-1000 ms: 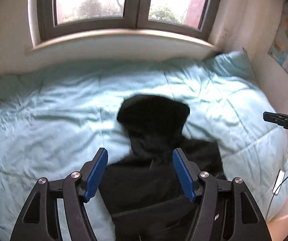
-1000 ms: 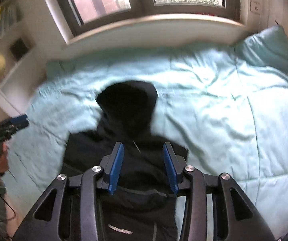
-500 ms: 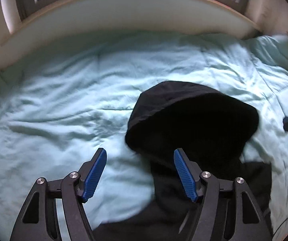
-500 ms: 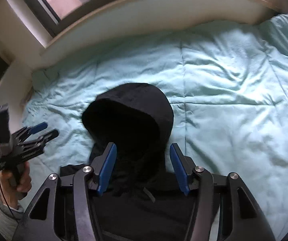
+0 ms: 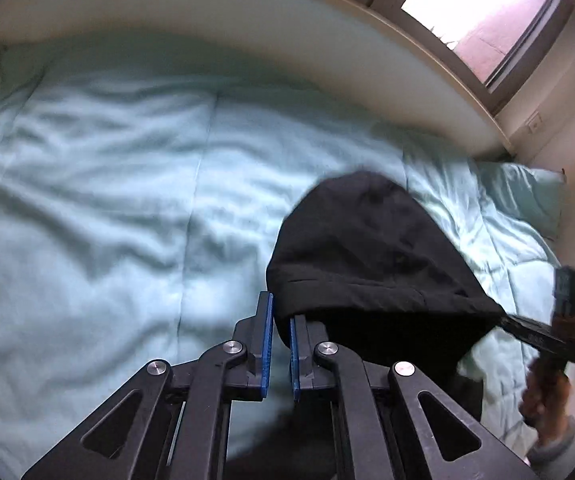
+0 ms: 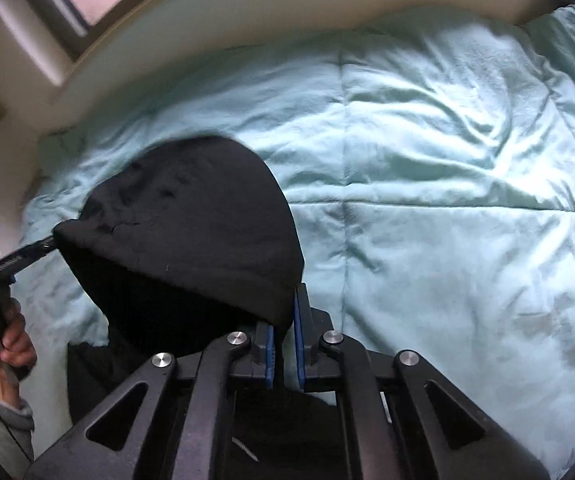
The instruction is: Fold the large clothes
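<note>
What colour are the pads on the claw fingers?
Blue, on black claw frames; the pads show best in the left wrist view, pinching the black hoodie's hood.

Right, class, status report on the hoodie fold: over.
Left gripper shut on hood corner. Right gripper shut on opposite corner. Hood lifted over duvet. Nothing in the way.

The hoodie [image 5: 371, 256] is all black. The blanket [image 5: 107, 184] under it is light blue-green, with no pattern. The left gripper [image 5: 278, 320] and the right gripper [image 6: 284, 322] are black with blue pads [image 5: 265, 344]. The window sill [image 5: 247, 12] is cream.
</note>
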Demonstrator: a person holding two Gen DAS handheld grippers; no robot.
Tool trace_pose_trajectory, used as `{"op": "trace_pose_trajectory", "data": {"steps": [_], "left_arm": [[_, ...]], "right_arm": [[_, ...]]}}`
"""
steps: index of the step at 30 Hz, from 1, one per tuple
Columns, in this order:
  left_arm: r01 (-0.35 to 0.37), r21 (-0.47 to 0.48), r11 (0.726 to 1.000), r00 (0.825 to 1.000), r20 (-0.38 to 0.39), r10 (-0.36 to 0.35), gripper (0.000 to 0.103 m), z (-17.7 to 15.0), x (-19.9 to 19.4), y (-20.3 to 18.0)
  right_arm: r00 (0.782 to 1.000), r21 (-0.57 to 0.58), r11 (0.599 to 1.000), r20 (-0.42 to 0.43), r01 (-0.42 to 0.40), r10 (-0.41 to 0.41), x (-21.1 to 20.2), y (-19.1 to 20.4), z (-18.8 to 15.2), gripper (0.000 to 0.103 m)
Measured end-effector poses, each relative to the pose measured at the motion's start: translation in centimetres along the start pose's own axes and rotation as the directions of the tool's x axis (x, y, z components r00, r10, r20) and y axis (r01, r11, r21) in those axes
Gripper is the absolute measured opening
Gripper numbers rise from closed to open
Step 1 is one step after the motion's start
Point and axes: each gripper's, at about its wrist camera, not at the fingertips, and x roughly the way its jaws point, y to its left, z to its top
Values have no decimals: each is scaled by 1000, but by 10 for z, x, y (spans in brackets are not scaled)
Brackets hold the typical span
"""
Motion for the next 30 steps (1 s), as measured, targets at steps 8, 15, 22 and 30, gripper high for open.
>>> {"op": "trace_pose_trajectory", "data": {"steps": [8, 15, 22, 30], "left_arm": [[-145, 37, 989, 970, -191, 149, 9, -54, 112, 23], [-134, 110, 985, 988, -68, 142, 21, -63, 29, 14], [-101, 164, 981, 988, 131, 80, 45, -8, -16, -32], [18, 203, 979, 983, -184, 20, 45, -24, 125, -51]], "right_arm": [[981, 81, 996, -190, -21, 37, 117, -30, -41, 8], [991, -29, 1000, -136, -6, 2, 63, -22, -36, 39], [996, -136, 990, 76, -43, 53, -25, 11, -1, 57], [997, -262, 965, -71, 7, -27, 83, 56, 21, 57]]}}
